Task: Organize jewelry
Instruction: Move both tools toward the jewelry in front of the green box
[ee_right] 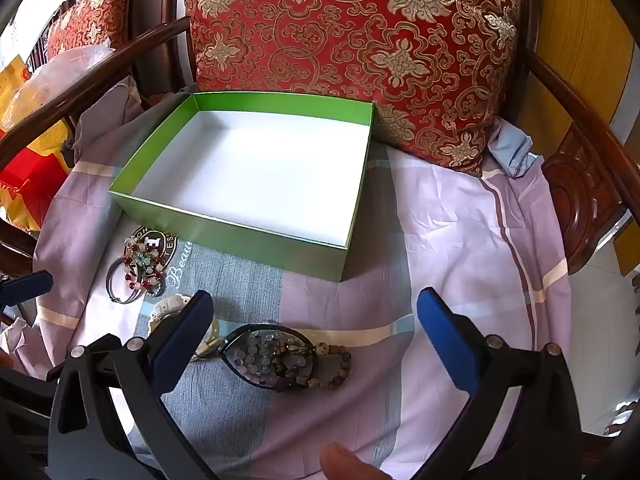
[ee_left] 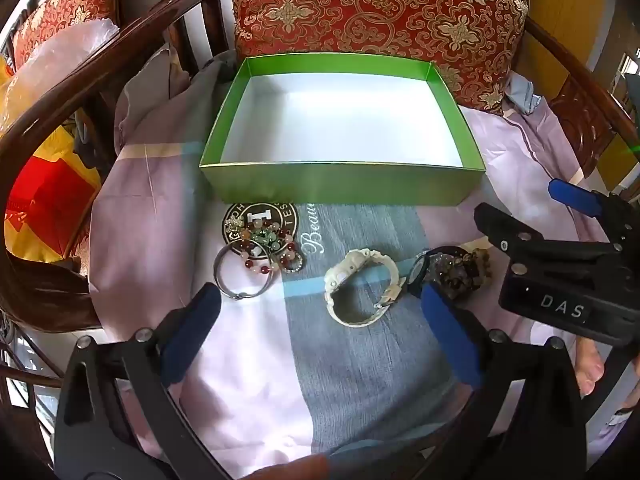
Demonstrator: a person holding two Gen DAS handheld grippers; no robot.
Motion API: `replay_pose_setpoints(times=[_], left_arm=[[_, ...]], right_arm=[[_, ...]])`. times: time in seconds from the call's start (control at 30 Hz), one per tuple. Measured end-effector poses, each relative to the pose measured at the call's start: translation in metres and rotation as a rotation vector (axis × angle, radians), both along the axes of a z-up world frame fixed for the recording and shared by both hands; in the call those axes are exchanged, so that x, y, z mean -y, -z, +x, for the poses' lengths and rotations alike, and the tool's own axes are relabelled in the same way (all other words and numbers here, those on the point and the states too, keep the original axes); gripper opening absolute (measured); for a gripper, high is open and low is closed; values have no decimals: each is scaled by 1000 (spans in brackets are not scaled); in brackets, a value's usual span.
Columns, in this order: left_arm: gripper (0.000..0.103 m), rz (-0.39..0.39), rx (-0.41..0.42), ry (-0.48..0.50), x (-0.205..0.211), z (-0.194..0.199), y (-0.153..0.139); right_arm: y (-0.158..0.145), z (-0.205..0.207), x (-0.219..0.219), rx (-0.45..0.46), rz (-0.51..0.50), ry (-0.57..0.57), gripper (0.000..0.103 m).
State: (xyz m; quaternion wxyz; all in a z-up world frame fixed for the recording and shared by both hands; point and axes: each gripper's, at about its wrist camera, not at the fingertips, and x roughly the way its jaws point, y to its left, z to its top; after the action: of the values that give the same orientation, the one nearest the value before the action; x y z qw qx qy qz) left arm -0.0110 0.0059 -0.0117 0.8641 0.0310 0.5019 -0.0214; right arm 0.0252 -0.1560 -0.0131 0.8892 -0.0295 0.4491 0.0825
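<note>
An empty green box with a white floor sits on the cloth-covered chair seat. In front of it lie a heap of coloured bead bracelets with a metal bangle, a white watch, a dark watch and brown and pale bead bracelets. My left gripper is open just short of the white watch. My right gripper is open above the dark watch and beads; its body shows in the left wrist view.
A red and gold cushion leans against the chair back behind the box. Dark wooden armrests curve along both sides. A lilac and grey sheet covers the seat. Red and yellow bags lie left of the chair.
</note>
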Motion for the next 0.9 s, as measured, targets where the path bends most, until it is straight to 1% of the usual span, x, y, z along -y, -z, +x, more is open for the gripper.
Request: replay_pose_setpoints(times=[0.73, 0.9], left_arm=[[101, 0, -11, 2, 1, 0, 4], [101, 2, -19, 1, 1, 1, 6]], right_arm=[[-1, -1, -2, 6, -3, -1, 102], [-5, 1, -1, 17, -18, 1, 102]])
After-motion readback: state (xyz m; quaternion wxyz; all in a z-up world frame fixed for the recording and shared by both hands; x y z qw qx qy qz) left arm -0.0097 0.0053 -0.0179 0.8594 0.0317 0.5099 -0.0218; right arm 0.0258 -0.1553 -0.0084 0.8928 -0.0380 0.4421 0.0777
